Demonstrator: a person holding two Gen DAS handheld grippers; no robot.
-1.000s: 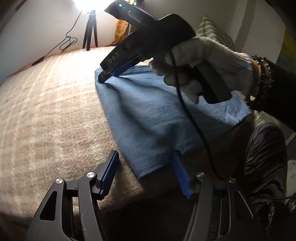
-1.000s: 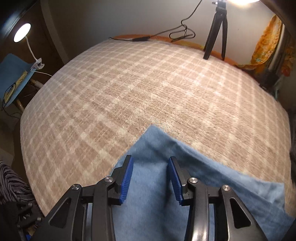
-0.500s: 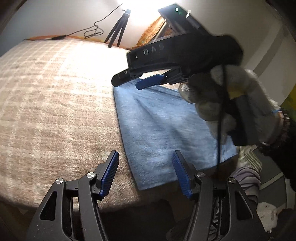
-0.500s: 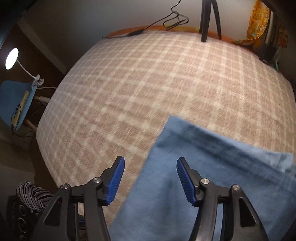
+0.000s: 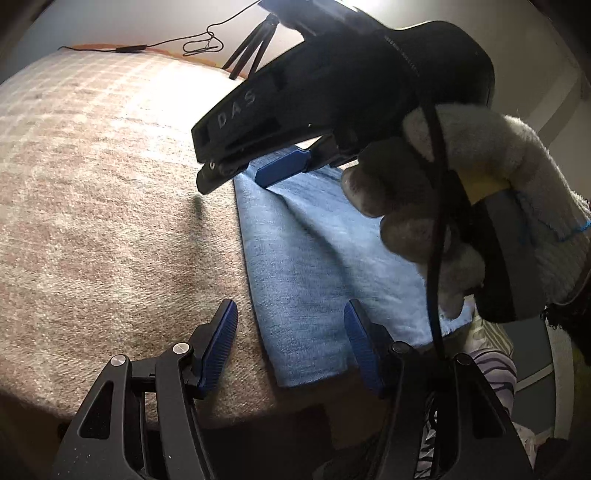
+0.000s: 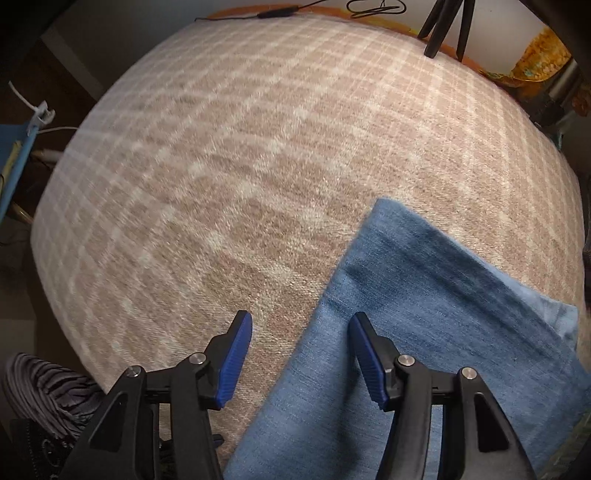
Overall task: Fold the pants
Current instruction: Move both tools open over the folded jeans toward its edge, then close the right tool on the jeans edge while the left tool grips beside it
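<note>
- Right now the folded blue pants (image 5: pixel 317 258) lie flat on my checked bed cover (image 5: pixel 110 221), close to its near edge and well away from the far edge.
- My left gripper (image 5: pixel 290 347) hovers spread over the near corner of the pants, one pad above the cloth and the other above bare cover, pinching nothing.
- My right gripper (image 6: pixel 301 354) points down at the long side edge of the pants; its jaws have just closed a little yet stand apart, nothing between the pads.
- From the left camera I see my gloved right hand (image 5: pixel 480 206) around that gripper's handle.
- At the far edge stands a tripod (image 6: pixel 447 26).
</note>
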